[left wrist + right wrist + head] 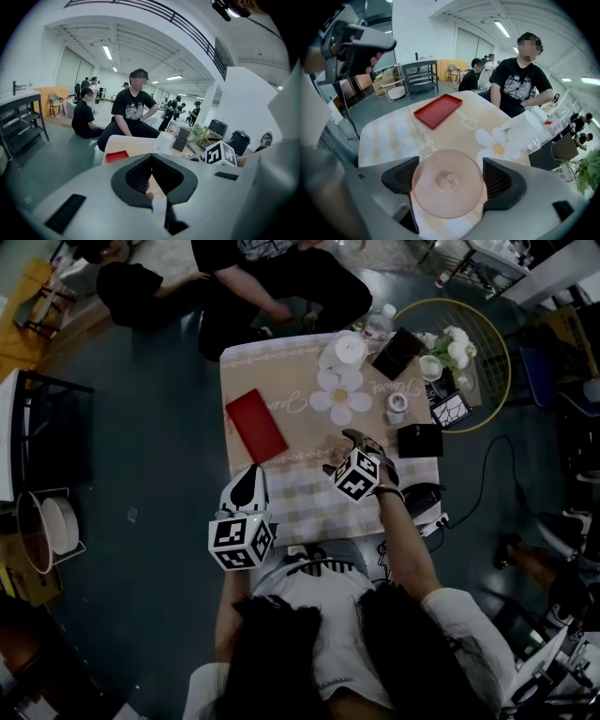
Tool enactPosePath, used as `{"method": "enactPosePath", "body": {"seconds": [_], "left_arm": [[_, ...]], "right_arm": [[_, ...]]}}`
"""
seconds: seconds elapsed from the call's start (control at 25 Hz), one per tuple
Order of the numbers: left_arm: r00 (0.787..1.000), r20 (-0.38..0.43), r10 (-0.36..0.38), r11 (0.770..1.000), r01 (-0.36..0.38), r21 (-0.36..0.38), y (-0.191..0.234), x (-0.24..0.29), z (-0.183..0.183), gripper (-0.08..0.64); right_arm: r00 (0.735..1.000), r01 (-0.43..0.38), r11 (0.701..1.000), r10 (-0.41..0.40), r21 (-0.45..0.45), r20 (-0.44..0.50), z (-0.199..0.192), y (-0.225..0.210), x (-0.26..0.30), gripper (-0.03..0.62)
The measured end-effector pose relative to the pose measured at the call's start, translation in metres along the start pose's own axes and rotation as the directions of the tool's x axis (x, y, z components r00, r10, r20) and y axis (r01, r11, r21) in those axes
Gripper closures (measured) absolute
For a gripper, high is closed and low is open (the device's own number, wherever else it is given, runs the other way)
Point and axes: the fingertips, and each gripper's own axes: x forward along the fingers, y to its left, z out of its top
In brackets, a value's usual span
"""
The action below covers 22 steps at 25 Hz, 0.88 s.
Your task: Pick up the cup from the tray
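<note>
A flat red tray lies empty on the left part of the table; it also shows in the right gripper view as the tray and in the left gripper view as the tray. My right gripper is shut on a pink translucent cup, whose round base faces the camera above the table. In the head view the cup is hidden by the gripper. My left gripper hovers over the table's near left edge, shut and empty.
On the far half of the table are a flower-shaped mat, a white container, a small cup, a black box and a dark pouch. A person sits at the far edge. A round wire stand holds flowers at the right.
</note>
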Motion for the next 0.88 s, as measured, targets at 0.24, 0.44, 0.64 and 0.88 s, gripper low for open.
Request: {"method": "enactPosePath", "body": {"seconds": [0.24, 0.44, 0.64, 0.88], "left_arm": [[1.000, -0.011, -0.007, 0.999, 0.007, 0.040, -0.005, -0.001, -0.003, 0.552], [1.000, 0.013, -0.009, 0.999, 0.008, 0.052, -0.007, -0.004, 0.003, 0.552], [0.999, 0.031, -0.015, 0.999, 0.013, 0.046, -0.011, -0.010, 0.005, 0.552], [0.997, 0.068, -0.041, 0.998, 0.037, 0.051, -0.023, -0.015, 0.012, 0.552]], "right_arm": [[0.998, 0.014, 1.000, -0.016, 0.027, 0.064, 0.014, -0.004, -0.020, 0.183], [0.992, 0.049, 0.998, -0.053, 0.040, 0.113, 0.025, -0.011, -0.041, 0.184], [0.983, 0.078, 0.994, -0.091, 0.081, 0.160, 0.036, -0.016, -0.074, 0.184], [0.957, 0.078, 0.990, -0.108, 0.119, 0.271, 0.056, -0.007, -0.115, 0.184]]}}
